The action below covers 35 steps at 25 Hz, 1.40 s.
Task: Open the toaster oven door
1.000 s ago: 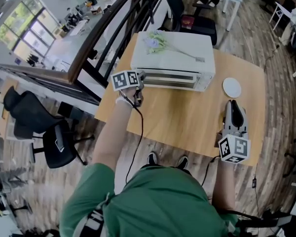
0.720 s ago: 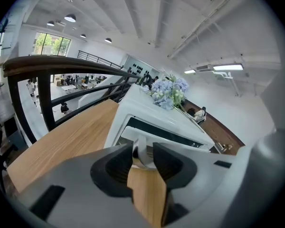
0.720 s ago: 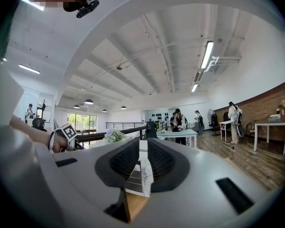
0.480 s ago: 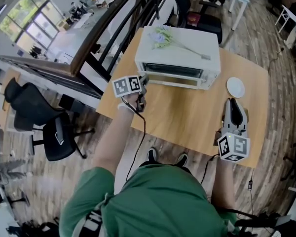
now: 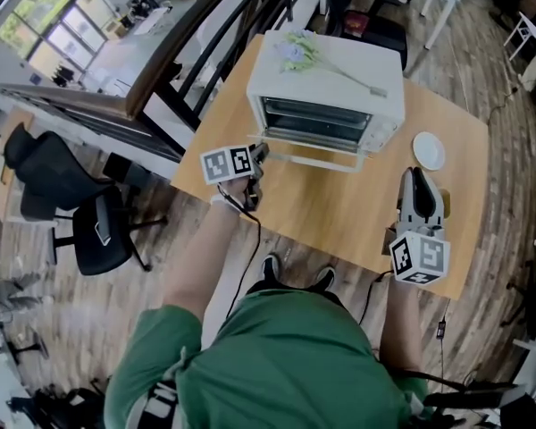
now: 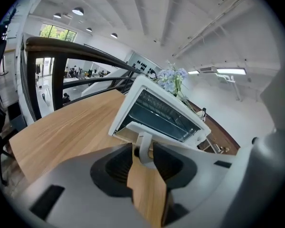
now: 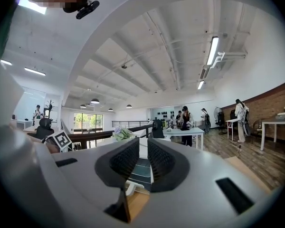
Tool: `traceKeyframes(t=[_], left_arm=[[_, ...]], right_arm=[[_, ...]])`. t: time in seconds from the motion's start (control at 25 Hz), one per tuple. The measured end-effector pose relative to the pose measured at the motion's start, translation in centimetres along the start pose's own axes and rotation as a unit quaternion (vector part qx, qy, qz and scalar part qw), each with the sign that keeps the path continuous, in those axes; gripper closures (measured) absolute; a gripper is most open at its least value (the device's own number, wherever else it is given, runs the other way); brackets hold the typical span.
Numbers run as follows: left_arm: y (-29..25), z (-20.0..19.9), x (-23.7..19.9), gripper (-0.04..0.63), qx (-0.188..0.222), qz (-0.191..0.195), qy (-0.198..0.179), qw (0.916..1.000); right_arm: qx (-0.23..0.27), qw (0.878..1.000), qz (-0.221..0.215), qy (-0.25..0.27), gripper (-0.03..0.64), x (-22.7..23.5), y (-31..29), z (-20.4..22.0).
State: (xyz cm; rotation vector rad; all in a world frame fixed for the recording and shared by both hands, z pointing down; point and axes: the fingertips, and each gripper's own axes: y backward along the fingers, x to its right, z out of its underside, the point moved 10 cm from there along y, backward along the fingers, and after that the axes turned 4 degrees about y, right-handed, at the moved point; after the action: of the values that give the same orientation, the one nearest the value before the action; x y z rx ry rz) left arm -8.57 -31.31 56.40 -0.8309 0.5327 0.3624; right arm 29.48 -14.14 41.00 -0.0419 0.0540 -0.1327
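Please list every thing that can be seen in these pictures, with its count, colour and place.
Light wooden table: one, in front of the person.
White toaster oven: one, at the table's far edge; its door is partly open.
White door handle: one, along the front of the oven.
Pale flower sprig: one, lying on top of the oven.
Small round white plate: one, on the table right of the oven.
Black office chair: one, on the floor to the left.
Dark railing: one, behind the table.
Left gripper: shut on the handle's left end.
Right gripper: over the table's right side, jaws slightly apart, empty.
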Motion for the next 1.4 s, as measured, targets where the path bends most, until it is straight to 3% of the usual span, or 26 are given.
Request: traceKeyframes(t=[0.32, 0.6, 0.96, 1.4], left_arm=[[-0.2, 5.1, -1.9, 0.468, -0.022, -0.034, -0.005, 0.9992], [-0.1, 8.6, -3.9, 0.472, 0.054, -0.012, -0.01, 0.9984], [-1.7, 12.9, -6.9, 0.474, 0.075, -0.002, -0.008, 0.9971], [-2.8, 15.1, -8.4, 0.477, 0.053, -0.015, -0.005, 0.9984]], right_arm=[[-0.006, 1.0, -0.01, 0.004, 0.548, -0.3, 0.1, 0.3], [-0.023, 1.0, -0.013, 0.013, 0.548, -1.3, 0.7, 1.1], [-0.061, 0.998, -0.026, 0.014, 0.547, -2.9, 1.3, 3.2], [-0.079, 0.996, -0.048, 0.014, 0.549, -4.1, 1.2, 3.8]])
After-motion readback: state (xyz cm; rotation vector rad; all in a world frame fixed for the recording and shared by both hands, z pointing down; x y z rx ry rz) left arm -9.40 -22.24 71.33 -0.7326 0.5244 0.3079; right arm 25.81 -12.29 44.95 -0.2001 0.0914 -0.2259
